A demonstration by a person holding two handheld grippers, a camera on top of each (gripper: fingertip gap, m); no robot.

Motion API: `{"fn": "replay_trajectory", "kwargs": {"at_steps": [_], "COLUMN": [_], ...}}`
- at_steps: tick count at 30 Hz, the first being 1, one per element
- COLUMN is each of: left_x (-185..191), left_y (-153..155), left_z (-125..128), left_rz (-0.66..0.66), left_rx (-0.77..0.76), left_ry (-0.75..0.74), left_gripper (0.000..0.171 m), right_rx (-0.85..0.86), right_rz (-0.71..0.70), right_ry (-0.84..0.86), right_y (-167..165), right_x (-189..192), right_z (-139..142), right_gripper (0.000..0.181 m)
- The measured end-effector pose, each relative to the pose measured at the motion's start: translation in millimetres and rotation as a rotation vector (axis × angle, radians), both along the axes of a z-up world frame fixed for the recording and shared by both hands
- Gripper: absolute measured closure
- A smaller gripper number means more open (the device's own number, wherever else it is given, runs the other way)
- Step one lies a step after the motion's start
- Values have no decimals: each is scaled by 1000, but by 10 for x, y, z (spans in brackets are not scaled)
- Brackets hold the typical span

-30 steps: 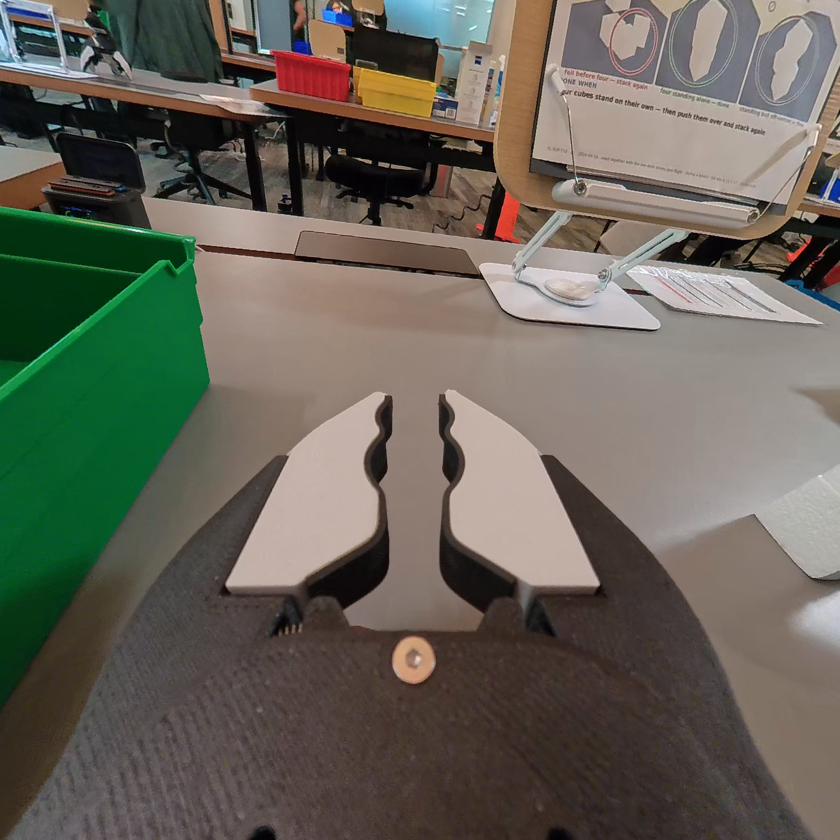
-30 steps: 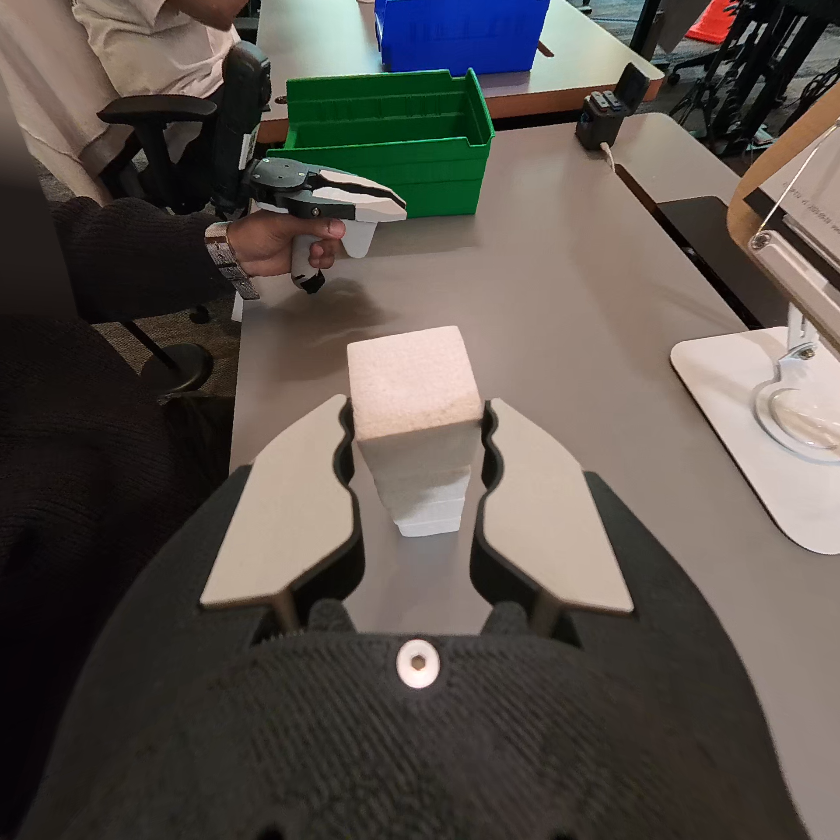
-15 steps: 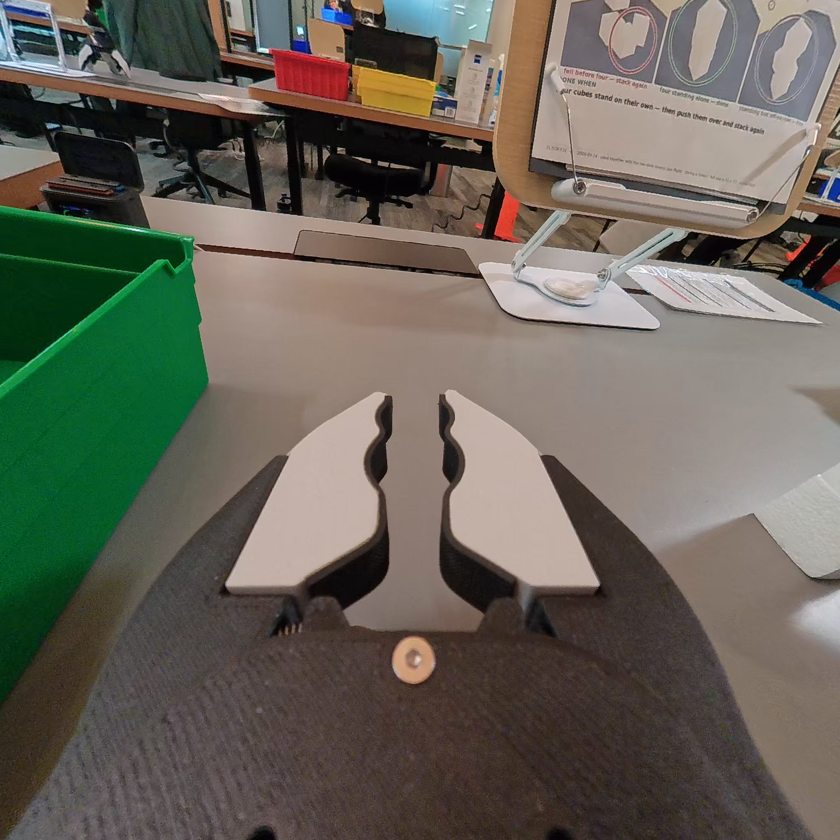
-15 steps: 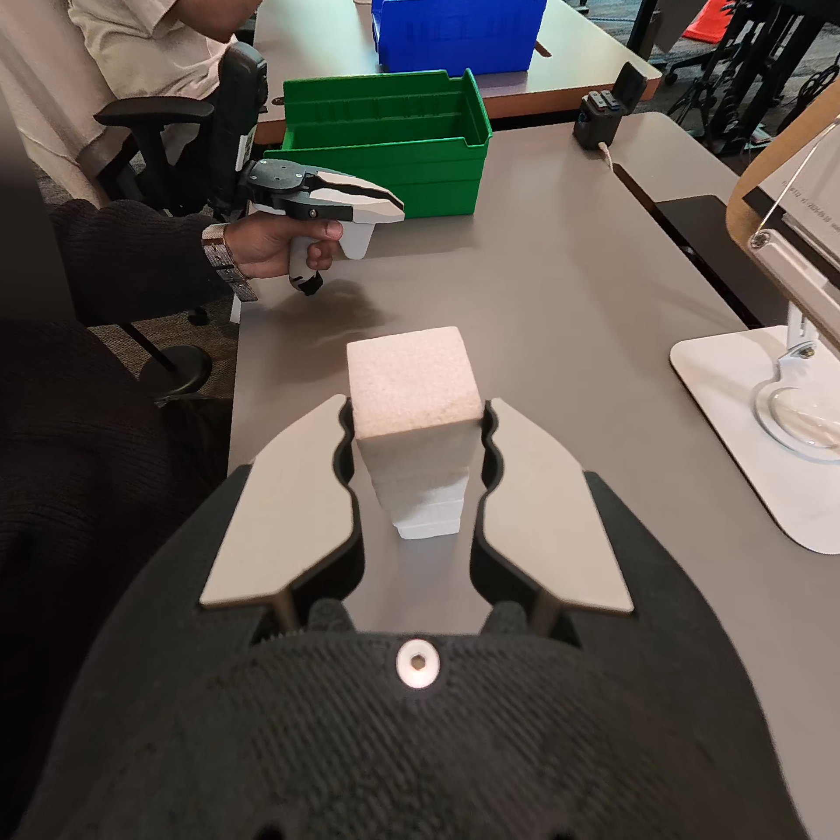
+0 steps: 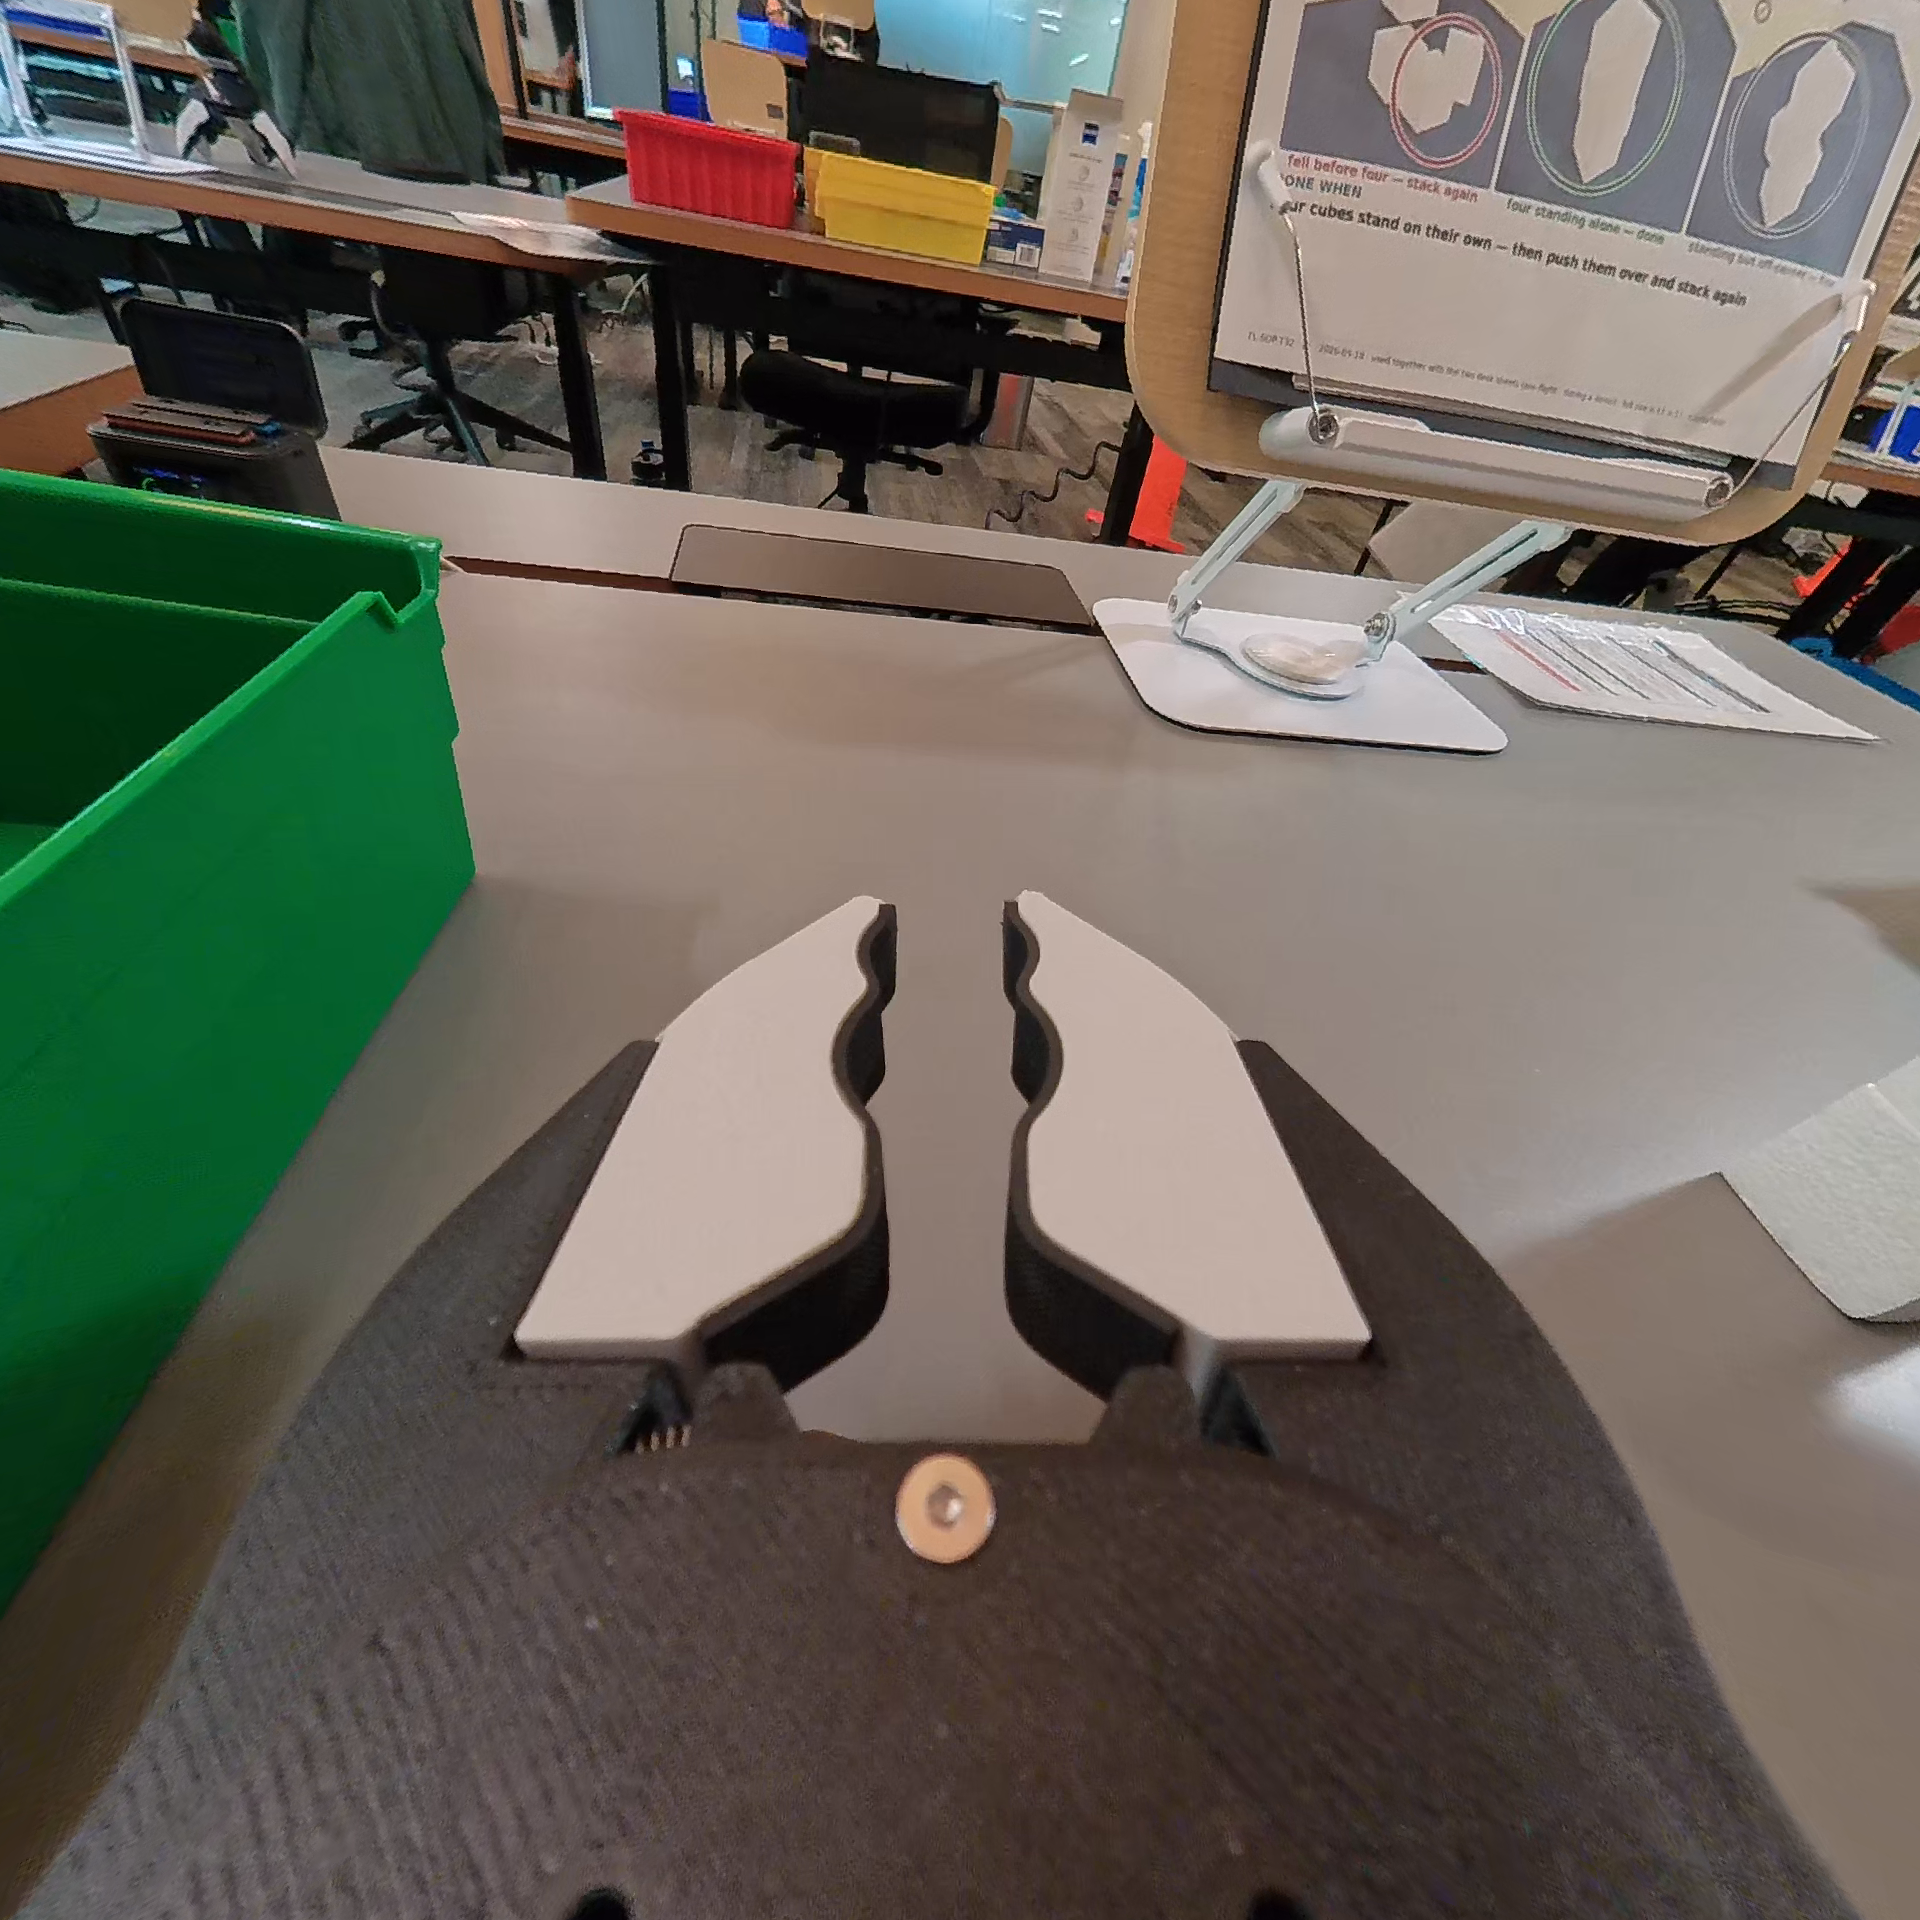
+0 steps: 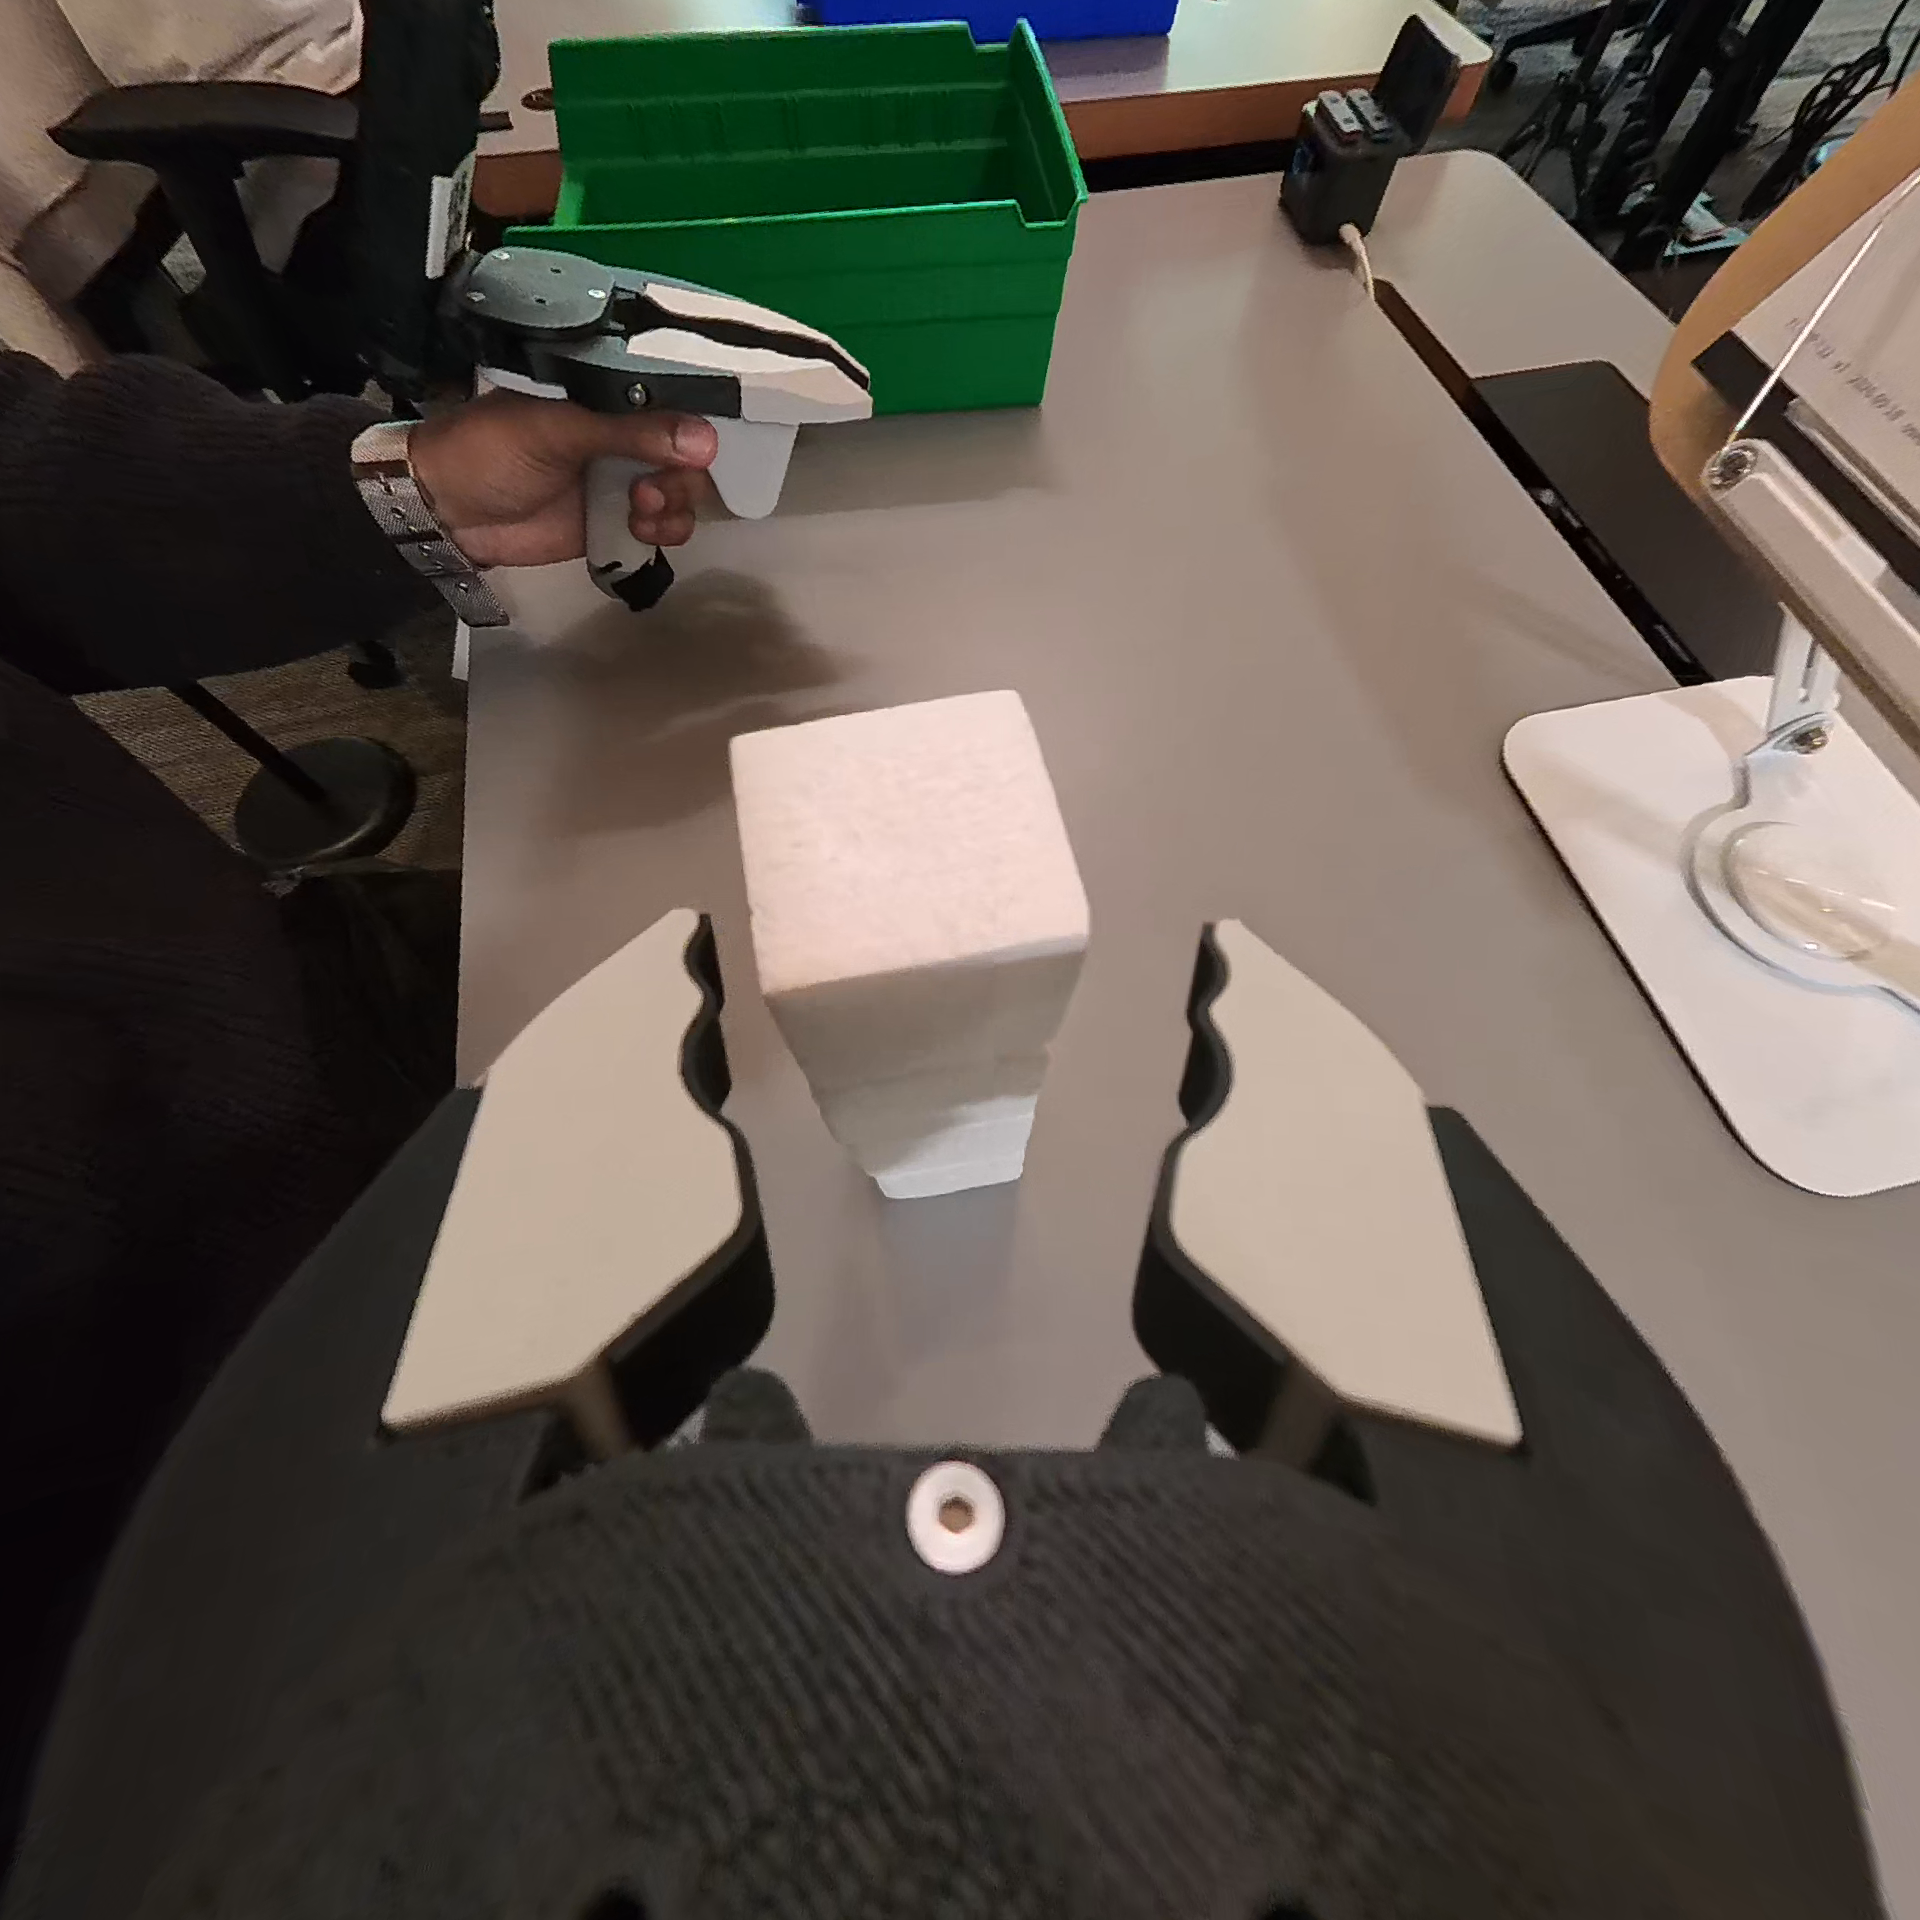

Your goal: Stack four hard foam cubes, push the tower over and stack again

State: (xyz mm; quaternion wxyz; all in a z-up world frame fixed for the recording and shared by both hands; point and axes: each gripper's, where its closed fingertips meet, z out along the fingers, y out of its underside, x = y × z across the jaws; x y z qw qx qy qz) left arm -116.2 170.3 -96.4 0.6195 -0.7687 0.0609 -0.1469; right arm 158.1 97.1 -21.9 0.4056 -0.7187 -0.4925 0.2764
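A stack of white foam cubes [image 6: 904,862] stands upright on the grey table [image 6: 1247,571]. My right gripper [image 6: 951,927] is open, with a finger on each side of the top cube and clear gaps between. The stack's edge also shows at the right of the left wrist view [image 5: 1839,1205]. My left gripper [image 5: 948,904] is shut and empty, a little above the table beside the green bin [image 5: 208,831]. It also shows in the right wrist view [image 6: 842,379], held by a hand to the left of and beyond the stack.
The green bin [image 6: 831,260] sits at the table's far left. A document stand with a white base [image 6: 1662,883] stands at the right, with a printed sheet [image 5: 1631,665] beside it. A small black device [image 6: 1351,156] is at the far edge. A person sits at the left edge. My right fingertips sit around 30 centimetres from my left ones.
My right gripper has opened and let go of the top foam cube, which stays on the stack. The left gripper has barely moved.
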Motion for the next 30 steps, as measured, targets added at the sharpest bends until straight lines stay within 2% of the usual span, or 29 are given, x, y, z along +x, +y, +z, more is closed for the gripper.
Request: {"fn": "replay_trajectory", "kwargs": {"at_steps": [5, 10, 13, 15, 17, 18, 21, 23, 27, 30], "left_x": [4, 6, 14, 21, 34, 40, 38, 42, 67, 55], "left_y": [-2, -2, -3, -3, -8, -10, -16, -14, -21, -16], "left_z": [-1, -1, -5, -9, -12, -18, -44, -71, -93, -113], "left_rz": [-2, -2, -5, -8, -16, -20, -18, -21, -36, -19], "left_rx": [-1, 0, -2, -5, -13, -23, -55, -74, -80, -79], "left_ry": [0, 1, 3, 5, 6, 6, 12, 14, 24, 58], "left_gripper": [151, 151, 151, 151, 151, 151, 149, 147, 156, 151], "right_rx": [86, 257, 362, 448, 524, 560, 613, 586, 524, 437], "right_rz": [-34, -183, -274, -391, -557, -624, -771, -801, -909, -988], "right_ry": [36, 84, 160, 183, 182, 195, 244, 238, 316, 350], "right_y": [71, 256, 332, 435, 560, 595, 650, 674, 723, 754], "right_x": [39, 214, 360, 539, 797, 909, 1158, 1209, 1302, 1383], "right_z": [145, 442, 685, 814, 878, 910, 987, 968, 996, 961], "right_gripper": [84, 66, 65, 79, 121, 135, 164, 181, 181, 181]}}
